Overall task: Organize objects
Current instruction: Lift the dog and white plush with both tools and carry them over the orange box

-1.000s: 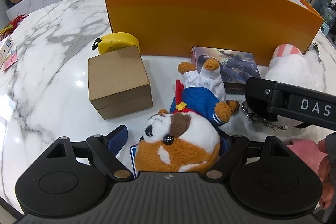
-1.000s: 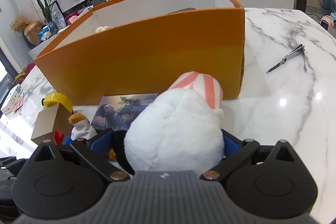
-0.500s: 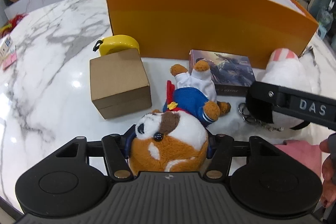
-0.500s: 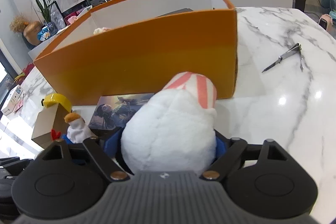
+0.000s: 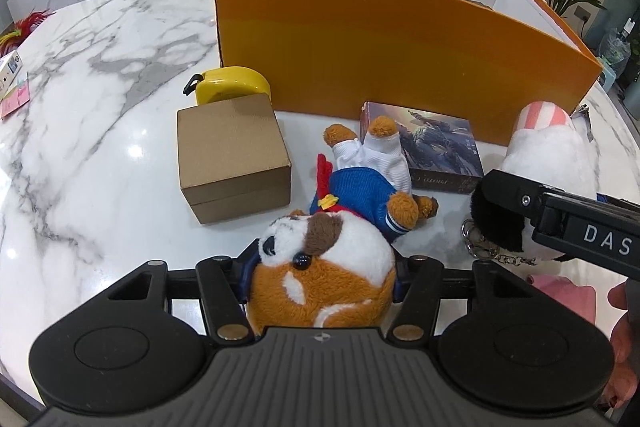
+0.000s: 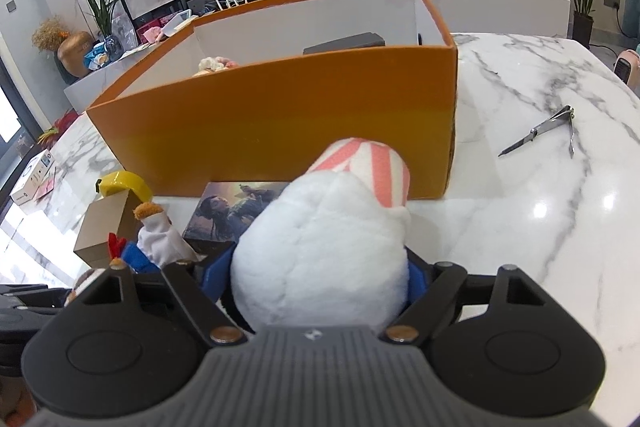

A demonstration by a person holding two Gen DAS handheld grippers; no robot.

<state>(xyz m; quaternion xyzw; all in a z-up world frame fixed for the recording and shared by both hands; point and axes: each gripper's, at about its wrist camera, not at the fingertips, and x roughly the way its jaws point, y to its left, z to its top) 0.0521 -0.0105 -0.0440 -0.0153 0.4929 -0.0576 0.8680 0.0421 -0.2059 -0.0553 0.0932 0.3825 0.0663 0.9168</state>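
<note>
A plush dog (image 5: pixel 324 267) and a white plush (image 6: pixel 324 251) were clamped by the left gripper (image 5: pixel 320 277) and right gripper (image 6: pixel 320 267) fingers; either might be squeezed loose when lifted toward the box (image 6: pixel 280 123).

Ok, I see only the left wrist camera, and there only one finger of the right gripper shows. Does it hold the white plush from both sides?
Observer: Yes. In the right wrist view the right gripper has just been closing its jaws, and both blue pads press into the white plush.
Operator: Good. Is anything hard already inside the orange box?
Observer: A dark flat item lies inside the orange box, near its far wall.
</note>
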